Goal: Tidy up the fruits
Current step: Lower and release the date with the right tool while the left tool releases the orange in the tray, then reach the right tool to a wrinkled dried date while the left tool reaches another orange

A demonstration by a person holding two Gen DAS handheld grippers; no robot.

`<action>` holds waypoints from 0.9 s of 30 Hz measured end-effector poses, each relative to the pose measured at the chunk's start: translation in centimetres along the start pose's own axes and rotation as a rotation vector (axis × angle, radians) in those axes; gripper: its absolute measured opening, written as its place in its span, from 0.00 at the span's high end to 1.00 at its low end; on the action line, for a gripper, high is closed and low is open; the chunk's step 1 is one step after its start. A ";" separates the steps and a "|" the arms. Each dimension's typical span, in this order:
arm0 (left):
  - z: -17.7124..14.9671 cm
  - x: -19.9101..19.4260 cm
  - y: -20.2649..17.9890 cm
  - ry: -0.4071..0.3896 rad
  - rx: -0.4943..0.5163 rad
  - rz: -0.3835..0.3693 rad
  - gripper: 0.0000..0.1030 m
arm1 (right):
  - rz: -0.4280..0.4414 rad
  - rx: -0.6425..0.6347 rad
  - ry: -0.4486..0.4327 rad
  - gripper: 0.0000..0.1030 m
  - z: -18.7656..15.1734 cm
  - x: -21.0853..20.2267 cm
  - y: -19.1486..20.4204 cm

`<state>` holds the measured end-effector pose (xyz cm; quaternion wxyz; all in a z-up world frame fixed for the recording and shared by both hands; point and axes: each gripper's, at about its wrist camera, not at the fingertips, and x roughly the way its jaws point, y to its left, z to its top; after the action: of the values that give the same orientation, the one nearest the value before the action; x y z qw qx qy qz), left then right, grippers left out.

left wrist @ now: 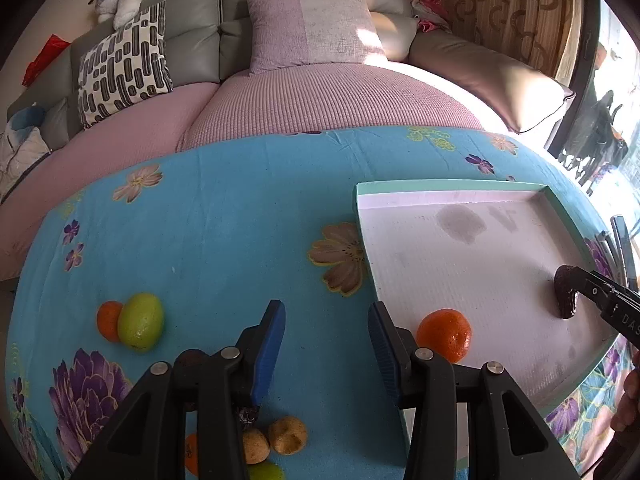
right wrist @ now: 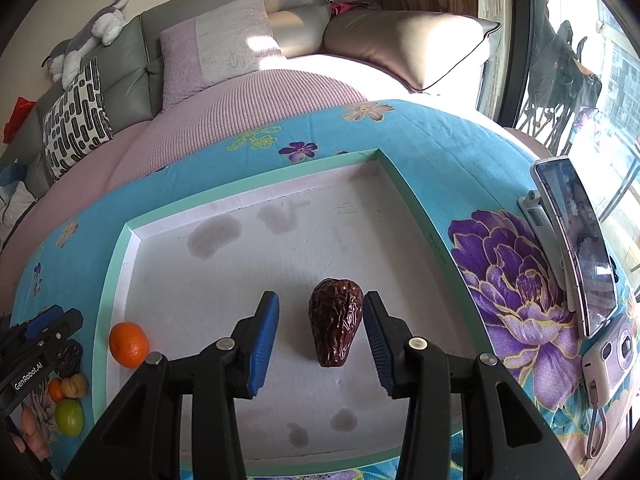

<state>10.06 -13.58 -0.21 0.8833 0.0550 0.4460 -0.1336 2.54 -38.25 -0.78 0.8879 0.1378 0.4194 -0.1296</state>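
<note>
A white tray with a teal rim (left wrist: pixel 440 189) (right wrist: pixel 256 181) lies on the blue flowered cloth. In it sit an orange (left wrist: pixel 444 335) (right wrist: pixel 129 344) at the near left corner and a wrinkled dark date (right wrist: pixel 336 321) (left wrist: pixel 565 294). My right gripper (right wrist: pixel 320 304) is open around the date, which lies on the tray floor close to the right finger. My left gripper (left wrist: pixel 326 314) is open and holds nothing, over the cloth just left of the tray. On the cloth lie a lime (left wrist: pixel 141 322), a small orange (left wrist: pixel 106 320) and two walnuts (left wrist: pixel 287 435).
A phone on a stand (right wrist: pixel 576 248) and a small white device with a cable (right wrist: pixel 608 360) stand right of the tray. A sofa with cushions (left wrist: pixel 312 28) runs behind the table. Another lime (left wrist: pixel 264 473) and orange (left wrist: pixel 192 454) lie at the near edge.
</note>
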 end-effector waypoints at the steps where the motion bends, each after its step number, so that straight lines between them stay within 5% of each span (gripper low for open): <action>1: 0.0 0.1 0.2 0.004 -0.006 0.008 0.54 | -0.001 -0.001 0.000 0.57 0.0 0.0 0.0; 3: -0.1 0.5 0.7 0.016 -0.024 0.035 0.30 | -0.003 -0.001 0.000 0.49 0.0 0.2 0.0; 5: -0.1 0.9 1.3 0.023 -0.044 0.060 0.26 | -0.009 0.000 0.000 0.31 0.0 0.3 0.1; 8: -0.3 1.2 2.4 0.038 -0.070 0.091 0.23 | -0.008 -0.006 0.003 0.28 0.0 0.5 0.2; 11: -0.4 1.2 3.4 0.040 -0.098 0.117 0.15 | -0.007 -0.020 0.003 0.15 -0.1 0.8 0.6; 15: -0.4 0.6 5.0 0.020 -0.137 0.140 0.02 | 0.009 -0.047 -0.009 0.11 -0.2 0.9 1.5; 27: -1.4 -1.5 11.8 -0.021 -0.312 0.154 0.00 | 0.029 -0.137 -0.085 0.08 -0.5 0.5 6.0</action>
<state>11.43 -1.72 -0.10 0.8933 -0.0505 0.4466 0.0047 4.56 -32.53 -0.72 0.9140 0.0772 0.3871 -0.0937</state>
